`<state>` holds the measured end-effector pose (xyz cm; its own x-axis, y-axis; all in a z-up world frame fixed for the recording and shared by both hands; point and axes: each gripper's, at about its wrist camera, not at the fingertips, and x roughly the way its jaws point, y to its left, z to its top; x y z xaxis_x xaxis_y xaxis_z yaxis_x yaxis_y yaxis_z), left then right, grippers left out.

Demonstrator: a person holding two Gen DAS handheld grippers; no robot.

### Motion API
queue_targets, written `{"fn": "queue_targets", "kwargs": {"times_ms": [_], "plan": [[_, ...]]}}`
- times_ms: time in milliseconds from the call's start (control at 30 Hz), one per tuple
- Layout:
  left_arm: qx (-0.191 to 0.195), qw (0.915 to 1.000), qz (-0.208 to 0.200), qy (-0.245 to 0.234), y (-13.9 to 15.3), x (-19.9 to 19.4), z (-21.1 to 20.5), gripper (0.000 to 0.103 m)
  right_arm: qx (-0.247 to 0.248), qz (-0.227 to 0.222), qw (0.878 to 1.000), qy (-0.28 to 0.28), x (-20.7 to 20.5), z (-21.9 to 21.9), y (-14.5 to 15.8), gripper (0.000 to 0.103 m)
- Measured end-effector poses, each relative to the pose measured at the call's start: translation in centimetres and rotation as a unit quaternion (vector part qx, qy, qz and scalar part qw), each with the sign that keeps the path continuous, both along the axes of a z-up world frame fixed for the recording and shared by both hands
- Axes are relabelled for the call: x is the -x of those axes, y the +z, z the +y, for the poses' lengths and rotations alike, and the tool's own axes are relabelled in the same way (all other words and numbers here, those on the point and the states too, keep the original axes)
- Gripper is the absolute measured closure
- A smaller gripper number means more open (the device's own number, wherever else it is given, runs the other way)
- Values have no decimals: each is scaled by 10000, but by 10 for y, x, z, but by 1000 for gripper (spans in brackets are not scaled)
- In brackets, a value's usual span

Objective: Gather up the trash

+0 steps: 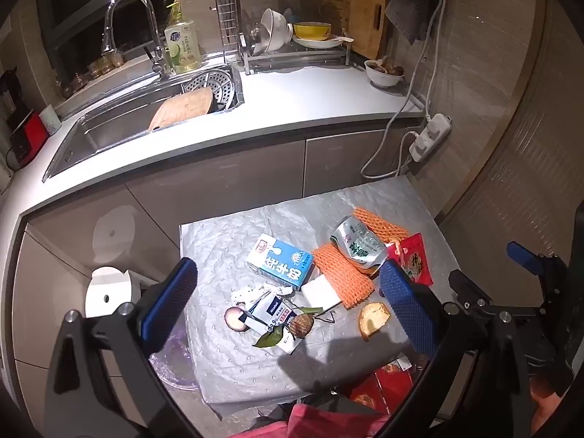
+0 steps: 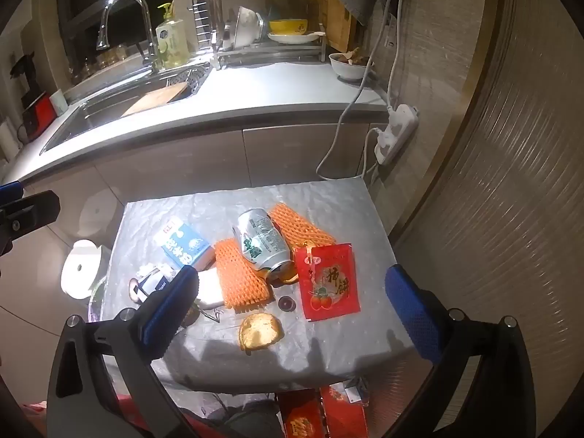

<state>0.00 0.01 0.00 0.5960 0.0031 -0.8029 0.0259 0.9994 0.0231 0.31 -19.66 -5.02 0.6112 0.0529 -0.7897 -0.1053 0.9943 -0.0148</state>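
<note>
The left gripper (image 1: 288, 306) hangs above the near edge of a small table covered in silver bubble sheeting (image 1: 226, 241), its blue-padded jaws spread wide with nothing between them. The right gripper (image 2: 292, 310) hovers over the same table, jaws likewise wide apart and empty.

The trash lies clustered in the middle of the sheeting. In the left wrist view a blue and white milk carton (image 1: 280, 262) sits at centre, with a crumpled tissue (image 1: 248, 292) and an alcohol wipe packet (image 1: 270, 314) just below it. A dark round fruit half (image 1: 234, 318), a brown husk (image 1: 302, 325) and green leaves (image 1: 269, 339) crowd around the packet. To the right, orange foam fruit netting (image 1: 343, 277) lies beside the carton, overlapping a white foam block (image 1: 321, 290).

In the right wrist view a crushed drink can (image 2: 262, 241) rests on its side between that netting and a second netting piece (image 2: 299, 226). A red snack wrapper (image 2: 328, 281) lies flat at centre right, touching the can's mouth. A piece of bread (image 2: 261, 330) sits alone nearest the camera, with a small dark cap (image 2: 286, 303) just above it.

A white lidded bin (image 1: 107, 292) stands at lower left beside the table. Behind, in the upper half, run a white countertop (image 1: 292, 98), a sink (image 1: 120, 124), a dish rack (image 1: 292, 36) and a hanging power strip (image 1: 430, 137).
</note>
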Motion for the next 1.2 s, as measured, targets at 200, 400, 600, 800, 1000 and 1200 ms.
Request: {"fn": "queue_targets", "kwargs": {"times_ms": [200,400,600,800,1000,1200], "plan": [[8,10000,-30,56,0,2,0,7,93,9,9999,-48,-2,0,-4,2],[103,9998,55,137,-9,4,4,7,47,-74,10000,-46,1,-1,2,2],[166,9996,182,114,-12,-1,8,7,42,-57,10000,-41,-1,1,2,2],[91,9997,161,136,-13,-3,9,7,29,-76,9999,-62,-3,1,-1,2],[161,9996,170,135,-17,-4,10,7,43,-70,10000,-11,-7,5,-2,2],[175,9997,94,103,-15,-9,12,7,44,-86,9999,80,-10,9,-4,2]]}}
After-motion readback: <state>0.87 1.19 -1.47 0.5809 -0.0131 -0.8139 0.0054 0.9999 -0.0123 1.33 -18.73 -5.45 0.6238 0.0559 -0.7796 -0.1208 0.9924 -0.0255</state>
